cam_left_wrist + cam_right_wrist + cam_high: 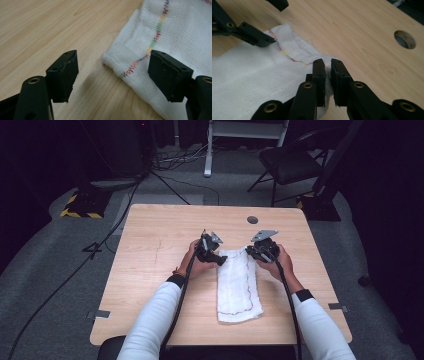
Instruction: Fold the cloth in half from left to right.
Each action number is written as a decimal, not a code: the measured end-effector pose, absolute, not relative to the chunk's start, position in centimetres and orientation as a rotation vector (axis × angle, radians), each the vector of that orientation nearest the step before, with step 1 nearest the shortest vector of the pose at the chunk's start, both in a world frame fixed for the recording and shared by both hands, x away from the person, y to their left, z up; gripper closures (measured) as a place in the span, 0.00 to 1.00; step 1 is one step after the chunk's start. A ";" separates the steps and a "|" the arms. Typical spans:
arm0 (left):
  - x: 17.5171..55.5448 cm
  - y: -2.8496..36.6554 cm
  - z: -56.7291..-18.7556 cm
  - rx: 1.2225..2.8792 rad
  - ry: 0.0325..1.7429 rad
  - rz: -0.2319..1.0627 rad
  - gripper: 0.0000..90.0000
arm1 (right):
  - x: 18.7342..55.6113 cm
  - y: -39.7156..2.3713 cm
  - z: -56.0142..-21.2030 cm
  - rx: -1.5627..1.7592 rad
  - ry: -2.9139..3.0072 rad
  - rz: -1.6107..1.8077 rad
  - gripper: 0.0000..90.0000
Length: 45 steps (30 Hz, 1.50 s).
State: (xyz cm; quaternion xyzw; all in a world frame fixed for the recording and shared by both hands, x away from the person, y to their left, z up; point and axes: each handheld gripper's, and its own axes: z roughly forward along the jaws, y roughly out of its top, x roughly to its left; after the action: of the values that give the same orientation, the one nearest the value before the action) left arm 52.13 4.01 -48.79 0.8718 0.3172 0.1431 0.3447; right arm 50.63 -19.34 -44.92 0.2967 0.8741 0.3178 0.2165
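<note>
A light wooden desk is standing on grey carpet in a dark room, with cables trailing across the floor, a black chair beyond the far right corner and a yellow-and-black striped base beyond the far left corner. A round hole is sitting near the desk's far edge, right of centre.

A folded white cloth is lying right of the desk's centre, its long axis running from the far edge toward the near edge, its near end stopping short of the near edge and leaning slightly right.

The left gripper is hovering at the cloth's far left corner, its jaws standing wide apart: the left gripper view is showing one jaw over bare wood and the other over the cloth, with the corner between them. That view is also revealing the multicoloured zigzag stitching along the hem, which from above is reading as a thin reddish line.

The right gripper is sitting at the far right corner. The right gripper view is showing its jaws nearly closed, pinching a fold of cloth, with the hole beyond.
</note>
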 end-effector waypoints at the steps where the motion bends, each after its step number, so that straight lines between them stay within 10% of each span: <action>1: 52.3 4.1 -48.9 2.264 0.831 0.364 0.27 | 51.3 -18.9 -45.4 0.834 2.435 0.860 0.90; 9: 52.9 4.6 -49.6 2.247 0.852 0.300 0.27 | 53.2 -18.5 -47.6 0.940 2.456 0.848 0.72; 19: 53.0 4.7 -49.5 2.255 0.804 0.221 0.51 | 54.1 -19.5 -48.8 1.066 2.507 0.959 0.48; 27: 53.0 4.3 -49.5 2.273 0.799 0.227 0.47 | 54.0 -19.2 -48.9 1.049 2.551 1.037 0.78; 32: 53.1 4.0 -49.1 2.307 0.735 0.176 0.73 | 53.4 -18.8 -48.8 0.998 2.537 1.002 0.87; 45: 53.4 3.1 -45.8 2.245 0.713 0.332 0.90 | 52.1 -19.6 -45.5 0.935 2.358 1.034 0.89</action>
State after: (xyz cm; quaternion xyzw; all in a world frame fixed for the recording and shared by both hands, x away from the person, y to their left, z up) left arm 53.42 3.13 -45.80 0.8759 0.2784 0.1297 0.3722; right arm 52.10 -19.58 -45.49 0.3344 0.8434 0.3700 0.1996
